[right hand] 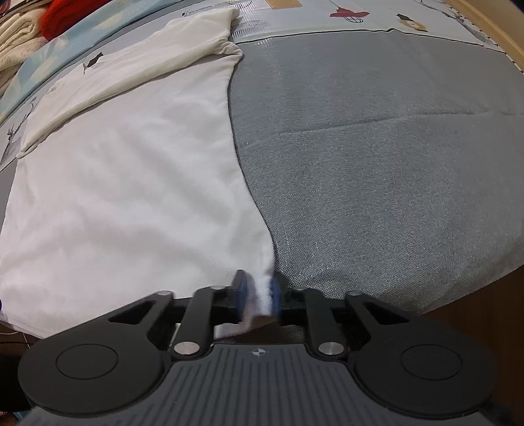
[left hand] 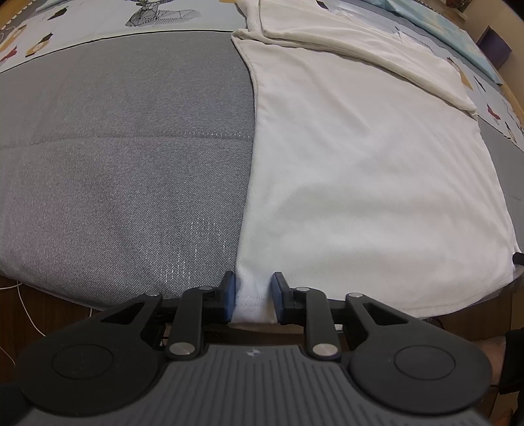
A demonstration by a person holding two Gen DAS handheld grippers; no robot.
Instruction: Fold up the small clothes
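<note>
Left gripper — 2 blue-padded fingers, hem corner of the white garment between them, cloth filling the gap; the pads flank it but a firm pinch cannot be confirmed from this view.

Right gripper — blue pads pressed on a bunched white hem corner, clenched on the cloth; this part is motion-blurred.

White garment — spread flat on the grey bed cover, near hem at the mattress edge by both grippers, far part folded over itself into a cream-toned band.

Grey bed cover — woven, with 1 stitched seam running crosswise, bare on either side of the garment.

Brown floor — below the near edge of the cover, with a thin white cable lying on it.

Patterned sheet — beyond the cover's far edge, printed with small figures.

Light blue cloth — past the garment's folded band.

Red item and cream fabric — farthest off, beyond the garment; details unclear.
</note>
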